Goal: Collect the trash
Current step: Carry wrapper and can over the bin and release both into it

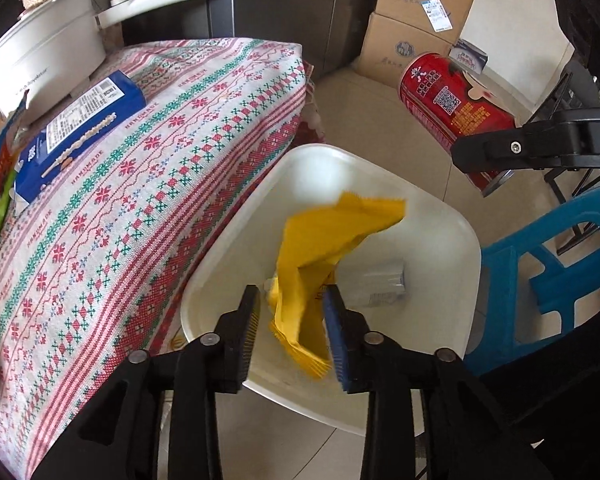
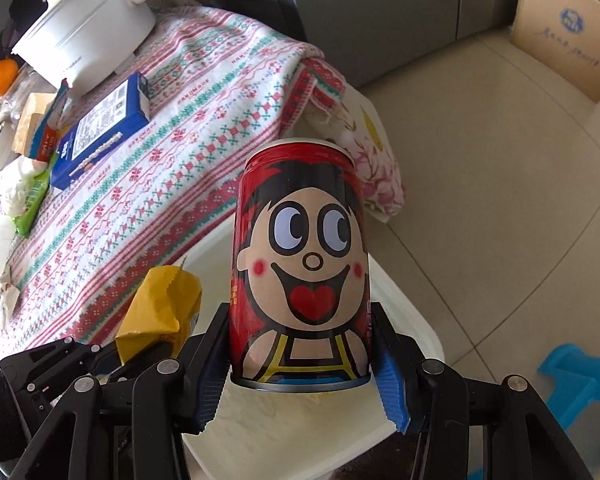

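Right tongs (image 2: 300,364) gripping red can (image 2: 300,264), cartoon face

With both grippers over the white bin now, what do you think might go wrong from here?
1. The yellow wrapper hangs between the left gripper's parted jaws, against the blue pad; it may cling instead of dropping into the white bin.
2. The red can sits above the bin's rim; released there, it might bounce onto the floor.

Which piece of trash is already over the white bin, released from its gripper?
The yellow wrapper, loose between the left gripper's open jaws; the red can remains clamped.
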`<state>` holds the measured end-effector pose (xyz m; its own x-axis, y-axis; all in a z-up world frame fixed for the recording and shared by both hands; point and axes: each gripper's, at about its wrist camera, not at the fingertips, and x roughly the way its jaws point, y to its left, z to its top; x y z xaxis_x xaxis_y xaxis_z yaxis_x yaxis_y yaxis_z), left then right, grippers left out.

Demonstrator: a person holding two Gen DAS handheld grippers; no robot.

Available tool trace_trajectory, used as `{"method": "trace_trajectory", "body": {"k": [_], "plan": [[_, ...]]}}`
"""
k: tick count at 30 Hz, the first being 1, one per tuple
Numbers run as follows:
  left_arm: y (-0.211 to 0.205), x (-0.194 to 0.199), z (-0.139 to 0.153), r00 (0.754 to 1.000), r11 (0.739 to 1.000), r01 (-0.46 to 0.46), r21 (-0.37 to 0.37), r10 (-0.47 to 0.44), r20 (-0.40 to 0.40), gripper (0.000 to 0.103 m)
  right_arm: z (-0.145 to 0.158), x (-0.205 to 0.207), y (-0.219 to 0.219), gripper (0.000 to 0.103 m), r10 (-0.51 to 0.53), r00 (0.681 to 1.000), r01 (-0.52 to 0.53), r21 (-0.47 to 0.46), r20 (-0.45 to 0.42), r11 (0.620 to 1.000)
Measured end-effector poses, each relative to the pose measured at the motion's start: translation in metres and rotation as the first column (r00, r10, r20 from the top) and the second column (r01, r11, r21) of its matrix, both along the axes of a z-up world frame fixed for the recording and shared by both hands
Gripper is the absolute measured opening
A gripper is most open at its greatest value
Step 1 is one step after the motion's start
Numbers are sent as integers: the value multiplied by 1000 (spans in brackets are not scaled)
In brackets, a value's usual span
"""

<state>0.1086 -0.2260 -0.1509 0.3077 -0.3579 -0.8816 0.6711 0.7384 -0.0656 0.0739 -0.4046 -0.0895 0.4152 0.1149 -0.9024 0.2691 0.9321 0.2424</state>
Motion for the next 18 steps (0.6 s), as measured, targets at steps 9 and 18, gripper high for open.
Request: {"method": "trace_trajectory", "body": {"k": [9, 18], "plan": [[38, 10, 28, 995, 995, -93, -20, 94, 25, 61, -11, 5, 8, 56, 36, 998, -36, -10, -47, 999], [92, 17, 48, 979, 980, -198, -24, 199, 40, 69, -71, 19, 44, 56, 159, 951, -165, -3, -265, 986]]}}
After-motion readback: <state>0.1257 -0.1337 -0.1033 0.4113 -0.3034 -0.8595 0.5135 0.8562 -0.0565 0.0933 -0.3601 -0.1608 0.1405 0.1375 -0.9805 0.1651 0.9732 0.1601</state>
